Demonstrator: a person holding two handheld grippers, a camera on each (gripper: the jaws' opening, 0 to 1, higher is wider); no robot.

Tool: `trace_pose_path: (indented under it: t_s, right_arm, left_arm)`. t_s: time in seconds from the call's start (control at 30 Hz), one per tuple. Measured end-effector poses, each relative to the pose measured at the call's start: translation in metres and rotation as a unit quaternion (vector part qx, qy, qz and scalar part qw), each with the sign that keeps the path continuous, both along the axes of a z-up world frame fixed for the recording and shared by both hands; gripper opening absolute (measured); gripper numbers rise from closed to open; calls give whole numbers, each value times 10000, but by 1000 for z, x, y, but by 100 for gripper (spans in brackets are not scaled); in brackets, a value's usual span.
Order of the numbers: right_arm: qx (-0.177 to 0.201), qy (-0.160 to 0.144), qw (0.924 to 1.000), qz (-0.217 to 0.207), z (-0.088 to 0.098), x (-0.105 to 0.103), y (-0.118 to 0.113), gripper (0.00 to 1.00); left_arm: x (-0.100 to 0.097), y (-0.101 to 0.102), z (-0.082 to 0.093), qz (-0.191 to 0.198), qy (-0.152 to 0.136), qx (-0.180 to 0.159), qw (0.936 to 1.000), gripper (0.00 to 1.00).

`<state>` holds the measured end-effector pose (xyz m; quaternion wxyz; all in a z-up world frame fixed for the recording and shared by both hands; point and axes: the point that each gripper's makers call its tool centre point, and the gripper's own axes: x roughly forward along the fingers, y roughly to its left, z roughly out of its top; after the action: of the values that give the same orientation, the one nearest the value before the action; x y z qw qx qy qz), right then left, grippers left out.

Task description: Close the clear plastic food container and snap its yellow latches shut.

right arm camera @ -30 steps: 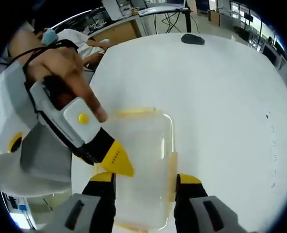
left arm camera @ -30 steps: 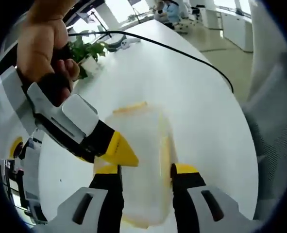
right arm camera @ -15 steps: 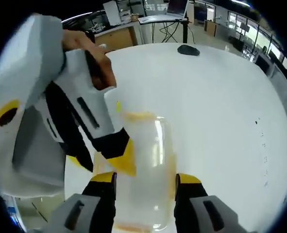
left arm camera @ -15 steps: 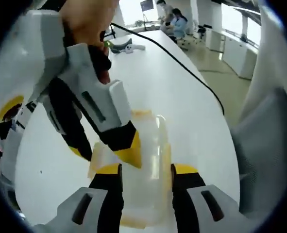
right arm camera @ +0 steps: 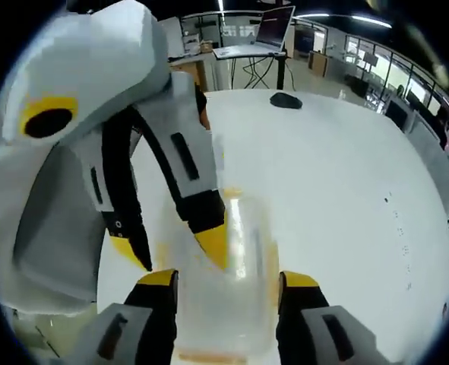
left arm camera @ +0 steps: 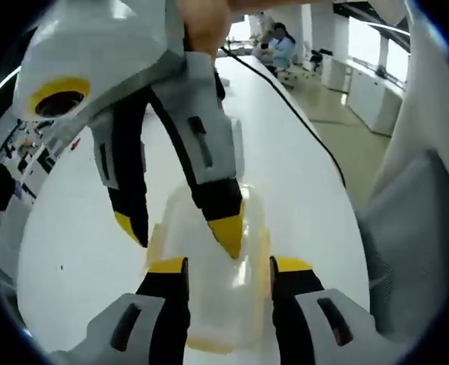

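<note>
The clear plastic container (left arm camera: 222,304) with yellow latches lies on the white table (left arm camera: 72,251), between the spread jaws of my left gripper (left arm camera: 228,266). My right gripper (left arm camera: 178,232) reaches down from the upper left, open. One of its yellow fingertips (left arm camera: 228,236) is over the lid, the other beside the container's left edge. In the right gripper view the same container (right arm camera: 235,304) sits between the spread jaws of my right gripper (right arm camera: 228,279), and the left gripper (right arm camera: 172,247) leans in from the left, open, with one fingertip (right arm camera: 213,243) over the lid. The lid looks laid on.
A black cable (left arm camera: 285,99) runs along the table toward seated people (left arm camera: 281,42) at the far end. Grey fabric (left arm camera: 418,228) borders the table's right side. A dark mouse-like object (right arm camera: 285,100) lies far back on the table (right arm camera: 346,213), with desks and a laptop (right arm camera: 273,26) behind.
Each gripper now stands steeper and looms larger in the other's view. Their yellow tips have moved from the container's left side to over its lid. The jaws' spread is unchanged.
</note>
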<state>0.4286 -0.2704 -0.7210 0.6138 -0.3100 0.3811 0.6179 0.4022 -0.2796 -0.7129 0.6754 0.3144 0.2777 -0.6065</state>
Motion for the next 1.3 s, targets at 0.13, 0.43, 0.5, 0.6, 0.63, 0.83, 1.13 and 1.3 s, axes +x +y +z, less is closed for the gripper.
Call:
trace_pose_path:
  t_s: [0.13,0.43,0.5,0.6,0.63,0.83,1.13,1.3]
  right_arm:
    - [170,23,9997,-171,3,0,1,54]
    - [212,-64,9996,-159,6,-4,-9,62]
    - [269,-56,9994,-201,7,-4,-10,66]
    - [196,-64,9996,-200,5,-7,-15,68]
    - [206,-60,9995,-213,5,-7,-15,69]
    - [221,-97,9995,-204,0,-12,-21,80]
    - [248,-49,9992,-294,-5,-16,-29,89]
    - [192,-42,9991,-380,-12,-17,-38,93]
  left_arm:
    - [3,6,4,28,26,-22,10000,47]
    - [10,21,2,27,82,107,9999,56]
    - [14,24,2,58,103,114,9999,60]
    - [16,31,0,83,199,171,9996,65]
    - [17,33,0,70,222,177,9996,66]
    - [17,41,-3,21,325,251,9992,72]
    - [20,48,-10,-22,394,339,9986,80]
    - [20,50,-16,-57,412,402,9983,83]
